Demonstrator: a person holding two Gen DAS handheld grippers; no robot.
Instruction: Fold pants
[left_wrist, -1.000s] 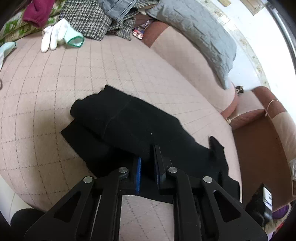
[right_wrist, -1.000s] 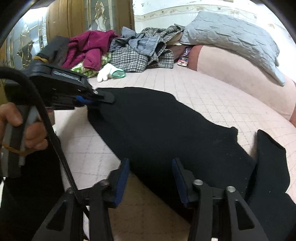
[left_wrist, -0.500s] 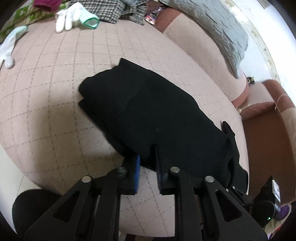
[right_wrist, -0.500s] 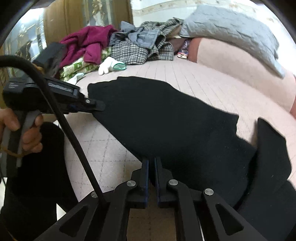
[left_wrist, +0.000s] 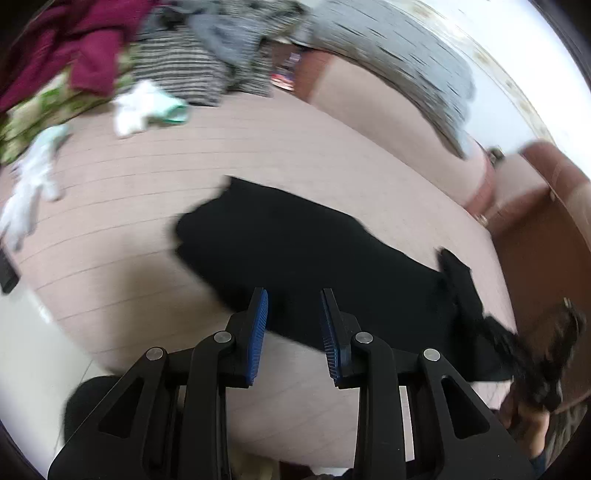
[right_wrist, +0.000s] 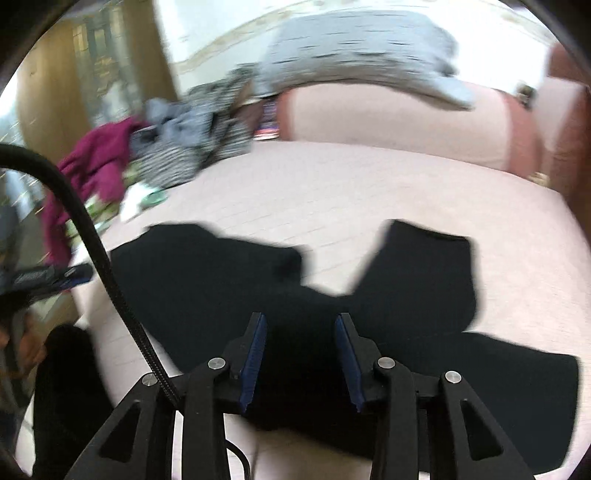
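Both jaws opening, nothing pinched: left gripper (left_wrist: 293, 325) and right gripper (right_wrist: 299, 354) over black pants (right_wrist: 229, 295); regrip near edge, smooth layers flat

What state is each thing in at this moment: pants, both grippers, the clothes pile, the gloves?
black pants: lying partly folded on the pink bed, released.
left gripper: jaws opening, nothing pinched between the pads.
right gripper: jaws opening above the pants, nothing gripped.
clothes pile: heaped, unfolded.
white gloves: lying loose on the bed.
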